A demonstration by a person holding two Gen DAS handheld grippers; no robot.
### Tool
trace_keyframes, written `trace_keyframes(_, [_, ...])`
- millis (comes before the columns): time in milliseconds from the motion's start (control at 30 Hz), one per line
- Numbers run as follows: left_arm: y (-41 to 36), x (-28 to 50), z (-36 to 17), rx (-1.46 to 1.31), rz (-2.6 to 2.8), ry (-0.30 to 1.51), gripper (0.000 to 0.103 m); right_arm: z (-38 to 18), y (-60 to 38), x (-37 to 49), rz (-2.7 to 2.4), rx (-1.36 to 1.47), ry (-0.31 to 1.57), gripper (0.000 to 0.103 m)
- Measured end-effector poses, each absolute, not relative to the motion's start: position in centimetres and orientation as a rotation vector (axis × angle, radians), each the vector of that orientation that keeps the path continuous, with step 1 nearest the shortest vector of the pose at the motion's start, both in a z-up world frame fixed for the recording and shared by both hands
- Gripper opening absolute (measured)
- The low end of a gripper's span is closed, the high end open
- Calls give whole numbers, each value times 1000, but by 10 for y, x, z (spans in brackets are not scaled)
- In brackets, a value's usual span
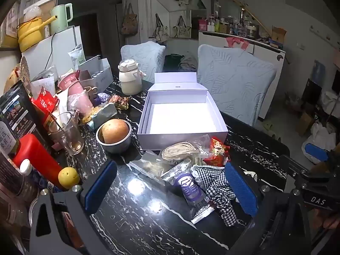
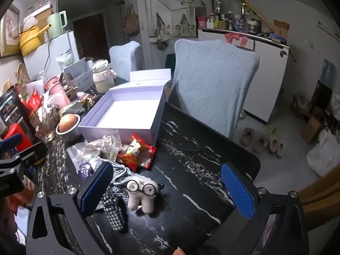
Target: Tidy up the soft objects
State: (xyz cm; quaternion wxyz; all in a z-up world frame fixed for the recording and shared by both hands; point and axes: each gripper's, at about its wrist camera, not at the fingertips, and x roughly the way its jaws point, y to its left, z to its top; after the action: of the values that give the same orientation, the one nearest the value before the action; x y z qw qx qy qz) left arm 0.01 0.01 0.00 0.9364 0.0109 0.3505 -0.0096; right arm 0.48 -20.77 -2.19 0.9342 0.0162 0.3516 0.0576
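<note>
An open, empty lavender box sits on the black marble table. In front of it lies a heap of soft items: a bagged coil of cream cord, a red snack packet, a purple pouch and a black-and-white gingham cloth. A small grey plush with round glasses stands by the cloth. My left gripper is open, its jaws standing around the pouch and cloth. My right gripper is open around the plush without touching it.
Clutter fills the table's left side: a steel bowl holding a round brown thing, a glass mug, a red container, a yellow fruit, a cream kettle. Two pale-blue covered chairs stand behind the table.
</note>
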Motion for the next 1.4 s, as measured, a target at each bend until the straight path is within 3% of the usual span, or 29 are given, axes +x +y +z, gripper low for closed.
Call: trace_keyframes(1400, [8, -7, 8, -28, -55, 699, 103, -11, -200, 3, 188, 2, 679, 103])
